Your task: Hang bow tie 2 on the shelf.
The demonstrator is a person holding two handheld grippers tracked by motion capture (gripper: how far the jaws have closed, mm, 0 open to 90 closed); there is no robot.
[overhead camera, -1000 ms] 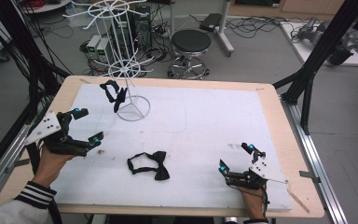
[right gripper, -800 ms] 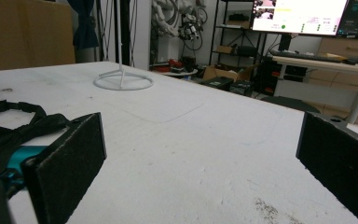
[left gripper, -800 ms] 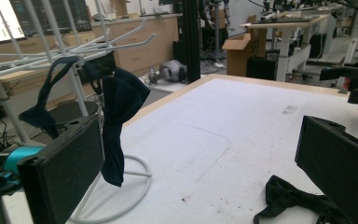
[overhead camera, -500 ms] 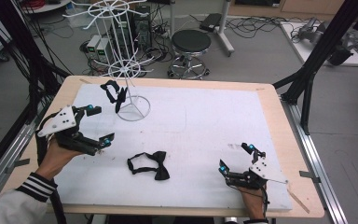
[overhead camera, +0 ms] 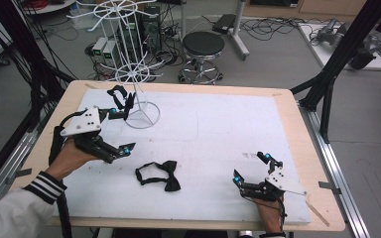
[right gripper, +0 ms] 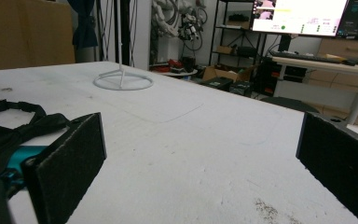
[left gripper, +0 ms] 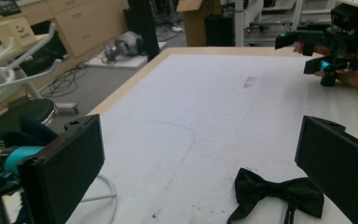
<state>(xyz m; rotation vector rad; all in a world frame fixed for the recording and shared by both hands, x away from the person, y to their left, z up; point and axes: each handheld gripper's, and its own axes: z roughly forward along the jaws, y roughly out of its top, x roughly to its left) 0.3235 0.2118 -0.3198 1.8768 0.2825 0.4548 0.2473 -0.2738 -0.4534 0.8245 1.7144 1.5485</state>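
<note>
— Bow tie (overhead camera: 159,175) first: where is it lying?

— It is lying flat on the white mat (overhead camera: 228,129), near the front edge, left of the middle. Its wide knot end is pointing toward the front right, and its thin strap is looping off to the left.

— So how is its long line running?

— Roughly left to right across the table, tilting a little toward the person at the right end.

— Which tongs are sitting nearer?

— The left gripper (overhead camera: 121,131), I would judge. It is hovering just up and left of the bow tie, above the mat, jaws spread wide with nothing between them. In the left gripper view the bow tie (left gripper: 279,191) is showing low down and right of centre, close to the right jaw, so the tongs are pointing a little to one side of it.

— And the other hand?

— The right gripper (overhead camera: 252,167) is resting near the front right corner, well apart from the bow tie, jaws also gaping and empty. In the right gripper view the bow tie (right gripper: 14,123) is lying off to the far left, behind the left jaw.

— Anything else close by?

— A white wire stand (overhead camera: 135,64) is standing at the back left, with a second bow tie (overhead camera: 120,96) hanging low on it, just beyond the left gripper.

— So the next reach?

— Probably down and rightward for the left hand, closing across the narrow middle.
</note>
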